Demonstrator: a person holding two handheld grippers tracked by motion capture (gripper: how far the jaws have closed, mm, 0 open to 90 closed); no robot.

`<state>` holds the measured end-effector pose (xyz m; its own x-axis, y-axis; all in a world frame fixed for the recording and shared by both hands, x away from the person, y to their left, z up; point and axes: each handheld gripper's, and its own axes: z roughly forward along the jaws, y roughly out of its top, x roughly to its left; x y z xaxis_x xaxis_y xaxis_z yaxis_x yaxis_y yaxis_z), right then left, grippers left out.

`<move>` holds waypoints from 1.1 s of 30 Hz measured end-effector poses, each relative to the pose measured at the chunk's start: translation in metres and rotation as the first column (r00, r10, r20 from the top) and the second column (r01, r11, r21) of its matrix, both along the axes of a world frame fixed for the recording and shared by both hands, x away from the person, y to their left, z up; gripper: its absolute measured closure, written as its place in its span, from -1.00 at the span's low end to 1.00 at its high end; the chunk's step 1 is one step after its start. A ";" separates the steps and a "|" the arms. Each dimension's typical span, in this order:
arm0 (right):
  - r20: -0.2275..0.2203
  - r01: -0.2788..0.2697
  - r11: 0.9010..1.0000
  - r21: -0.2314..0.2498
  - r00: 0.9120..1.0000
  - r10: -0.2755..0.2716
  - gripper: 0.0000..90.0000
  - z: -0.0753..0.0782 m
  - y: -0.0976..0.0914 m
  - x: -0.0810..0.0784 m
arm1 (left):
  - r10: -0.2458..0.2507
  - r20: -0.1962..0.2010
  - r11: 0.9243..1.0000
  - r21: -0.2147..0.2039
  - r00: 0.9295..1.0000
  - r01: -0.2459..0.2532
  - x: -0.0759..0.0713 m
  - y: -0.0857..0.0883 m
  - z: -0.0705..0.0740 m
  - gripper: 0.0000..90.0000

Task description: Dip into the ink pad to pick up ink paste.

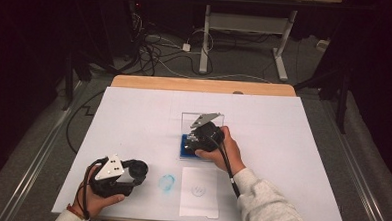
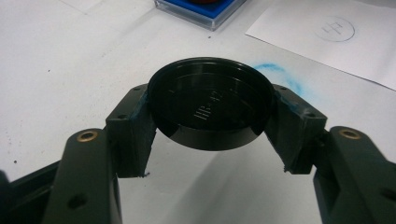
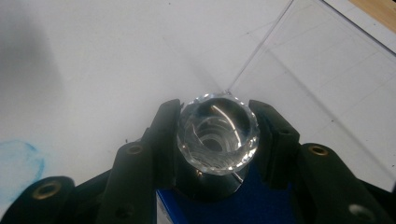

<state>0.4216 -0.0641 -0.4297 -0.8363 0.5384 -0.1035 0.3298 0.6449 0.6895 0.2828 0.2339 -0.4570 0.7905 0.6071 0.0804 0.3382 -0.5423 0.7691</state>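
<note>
My left gripper is shut on a round black cap, held just above the white table sheet; from the high view the left gripper is at the front left with the cap at its tip. My right gripper is shut on a stamp with a clear faceted knob and a dark body. The stamp stands over the blue ink pad. In the high view the right gripper is above the blue ink pad, whose clear lid stands open behind it.
A white paper slip with a faint round stamp mark lies at the front edge, also seen as the paper slip. A blue smudge marks the sheet beside it. The white sheet covers a wooden table.
</note>
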 end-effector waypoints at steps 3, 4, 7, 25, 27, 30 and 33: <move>0.001 0.000 1.000 -0.009 1.000 0.000 0.26 0.000 0.000 0.000 | 0.004 -0.001 1.000 -0.001 1.000 -0.004 0.001 0.001 -0.001 -0.18; -0.003 0.006 1.000 -0.010 1.000 -0.006 0.26 0.000 0.001 0.000 | 0.003 -0.002 1.000 -0.001 1.000 -0.003 0.001 0.001 -0.001 -0.18; -0.021 0.016 1.000 -0.024 1.000 -0.016 0.26 0.002 0.004 0.002 | 0.001 -0.002 1.000 -0.002 1.000 -0.001 0.001 0.001 0.000 -0.18; 0.009 0.033 0.998 -0.059 0.999 -0.033 0.26 0.001 0.007 -0.002 | -0.001 -0.003 1.000 -0.002 1.000 0.001 0.002 0.000 -0.001 -0.18; 0.011 0.038 0.997 -0.062 0.999 -0.037 0.26 0.001 0.008 -0.002 | 0.000 -0.004 1.000 -0.002 1.000 0.000 0.002 0.000 -0.001 -0.18; 0.012 0.042 0.996 -0.075 0.999 -0.041 0.26 0.002 0.010 -0.002 | -0.003 -0.004 1.000 -0.002 1.000 0.003 0.001 0.000 -0.001 -0.18; 0.012 0.040 0.995 -0.090 0.999 -0.039 0.26 0.003 0.012 0.000 | -0.003 -0.005 1.000 -0.002 1.000 0.003 0.002 -0.001 -0.001 -0.18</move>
